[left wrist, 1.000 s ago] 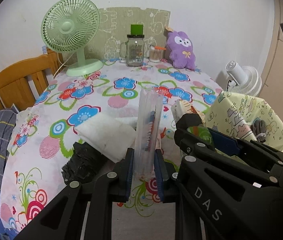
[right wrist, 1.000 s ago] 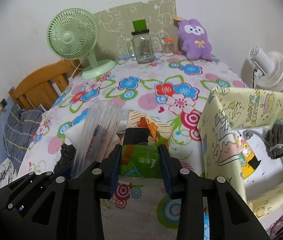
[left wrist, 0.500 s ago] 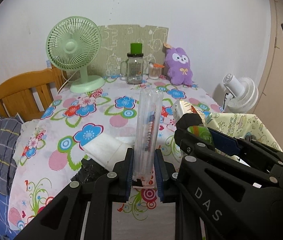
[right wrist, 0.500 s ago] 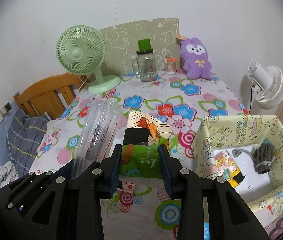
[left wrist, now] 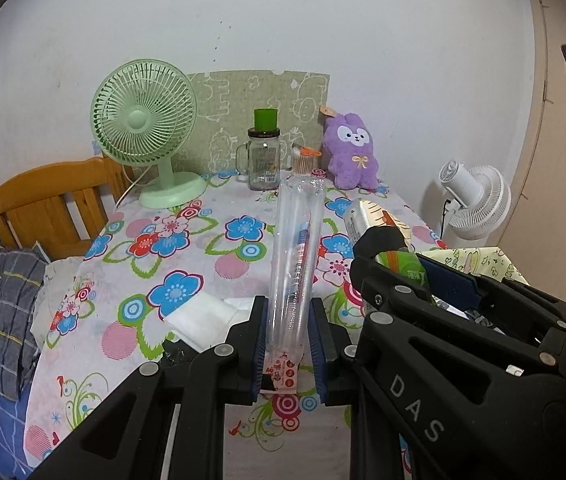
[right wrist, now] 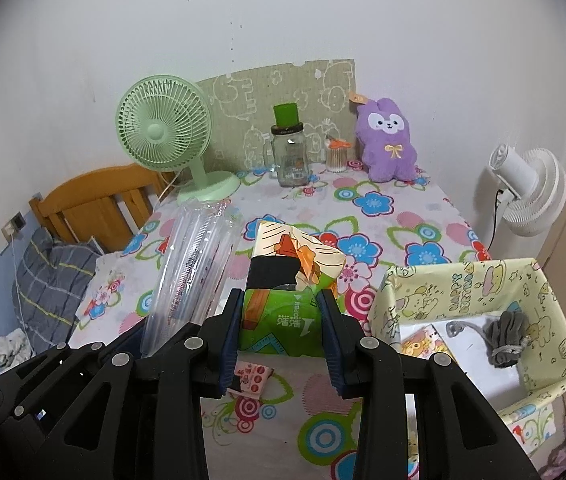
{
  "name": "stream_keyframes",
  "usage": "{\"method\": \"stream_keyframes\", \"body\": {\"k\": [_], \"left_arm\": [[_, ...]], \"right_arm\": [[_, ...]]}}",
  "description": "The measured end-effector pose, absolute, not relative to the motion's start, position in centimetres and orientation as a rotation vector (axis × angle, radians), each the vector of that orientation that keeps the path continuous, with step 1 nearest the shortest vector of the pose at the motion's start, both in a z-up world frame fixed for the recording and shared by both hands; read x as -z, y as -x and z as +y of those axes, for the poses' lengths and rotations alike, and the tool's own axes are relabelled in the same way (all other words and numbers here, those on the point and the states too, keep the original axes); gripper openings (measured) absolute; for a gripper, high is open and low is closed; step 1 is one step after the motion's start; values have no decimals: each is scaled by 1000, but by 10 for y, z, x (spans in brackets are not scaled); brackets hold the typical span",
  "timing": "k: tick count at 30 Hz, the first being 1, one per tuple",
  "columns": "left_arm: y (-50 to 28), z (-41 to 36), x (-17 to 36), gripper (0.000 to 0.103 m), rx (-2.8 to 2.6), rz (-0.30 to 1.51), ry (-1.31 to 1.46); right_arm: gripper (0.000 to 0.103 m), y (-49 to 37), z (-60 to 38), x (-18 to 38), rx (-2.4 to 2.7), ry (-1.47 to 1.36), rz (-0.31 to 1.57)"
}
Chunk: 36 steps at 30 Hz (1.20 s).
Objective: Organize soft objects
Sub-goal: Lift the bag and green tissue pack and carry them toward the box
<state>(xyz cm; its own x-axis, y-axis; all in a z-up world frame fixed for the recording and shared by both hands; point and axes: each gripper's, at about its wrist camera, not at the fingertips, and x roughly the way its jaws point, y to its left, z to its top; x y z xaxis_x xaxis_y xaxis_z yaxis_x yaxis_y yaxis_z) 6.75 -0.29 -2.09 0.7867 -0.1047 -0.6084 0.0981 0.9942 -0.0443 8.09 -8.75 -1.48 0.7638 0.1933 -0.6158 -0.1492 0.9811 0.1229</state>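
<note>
The left hand-held gripper point(left wrist: 287, 344) is clenched on a clear plastic packet point(left wrist: 297, 256), which stands upright between its blue pads and rises toward twelve o'clock in the left wrist view. At three o'clock of it the right hand-held gripper point(right wrist: 282, 336) grips a green tissue pack point(right wrist: 283, 304) by its sides; the pack's cartoon-printed top point(right wrist: 303, 252) points away from the camera. Both held things are lifted off the counter point(right wrist: 383, 216), which wears a flowered cloth.

Below the left gripper, on the counter at about nine o'clock of the packet's base, lies a white folded cloth point(left wrist: 203, 316), with a black crumpled item point(left wrist: 177, 354) just beside it, mostly hidden behind the fingers. A small red-printed sachet point(right wrist: 253, 378) lies on the counter under the right gripper.

At four o'clock in the right wrist view sits a yellow cartoon-printed box point(right wrist: 539, 292), open at the top, with a grey fabric bundle point(right wrist: 509, 336) inside it.

Along the far edge, at twelve o'clock, stand a green desk fan point(left wrist: 145, 130), a glass jar with a green cap point(left wrist: 263, 162), a small container of sticks point(left wrist: 303, 162) and a purple plush toy point(left wrist: 353, 152). A white fan point(left wrist: 475, 204) stands beyond the counter at two o'clock, a wooden chair point(left wrist: 43, 208) at ten.
</note>
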Motion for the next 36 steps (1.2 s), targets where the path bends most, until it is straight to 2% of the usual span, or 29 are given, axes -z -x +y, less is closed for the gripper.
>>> {"method": "stream_keyframes", "body": {"k": [36], "left_arm": [[-94,-89,22,18,237,659,-41]], "right_arm": [[39,-85,-176,12,-50,-46,638]]}}
